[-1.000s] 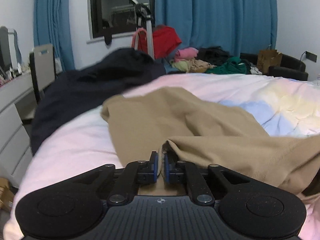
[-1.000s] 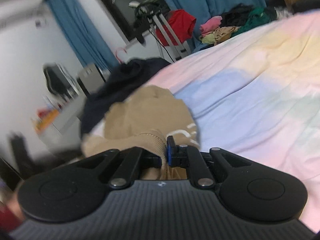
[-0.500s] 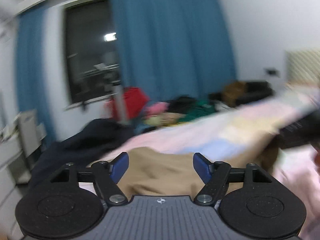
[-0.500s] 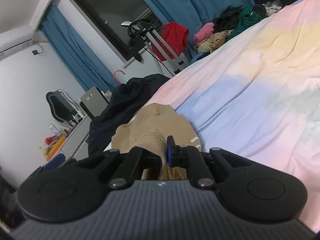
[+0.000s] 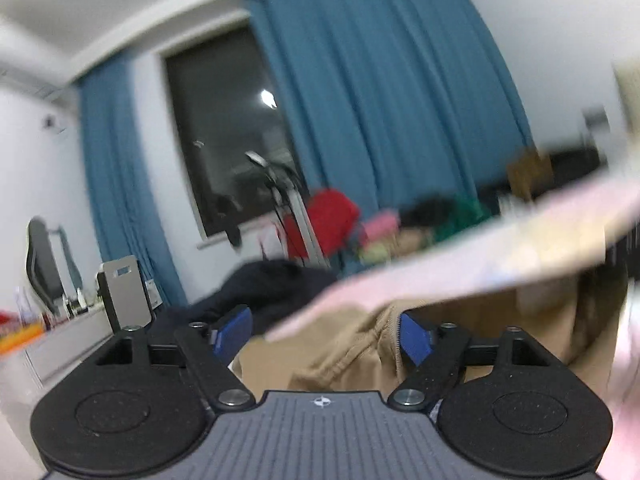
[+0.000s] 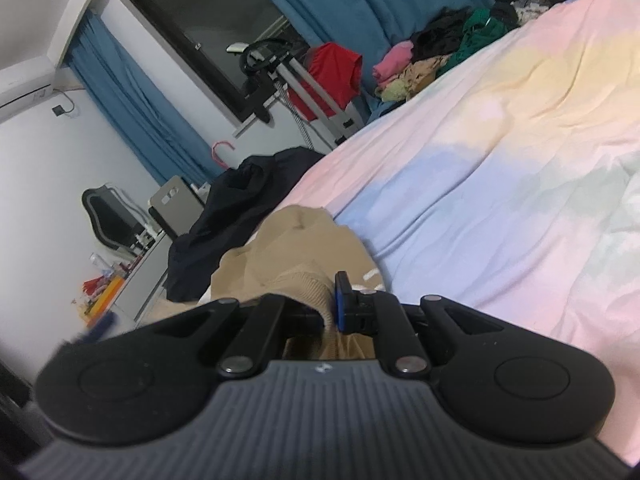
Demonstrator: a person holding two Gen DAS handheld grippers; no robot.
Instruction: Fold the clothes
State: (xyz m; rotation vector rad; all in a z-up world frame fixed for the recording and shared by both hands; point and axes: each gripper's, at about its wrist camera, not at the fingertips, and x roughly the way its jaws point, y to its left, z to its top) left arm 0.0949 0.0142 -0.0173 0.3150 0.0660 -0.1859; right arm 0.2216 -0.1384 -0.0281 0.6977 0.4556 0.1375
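A tan garment lies bunched on the pastel bed sheet. My right gripper is shut on a ribbed hem of the tan garment, with cloth draped over its left finger. My left gripper is open and empty, tilted, just above the tan garment; its blue pads stand wide apart. The left wrist view is blurred.
A dark navy garment lies on the bed beyond the tan one. A heap of coloured clothes sits at the far end near blue curtains. A desk with clutter and a chair stand left of the bed.
My left gripper let go of the tan garment, opened wide and lifted, tilting upward. My right gripper stays shut on the hem and has barely moved.
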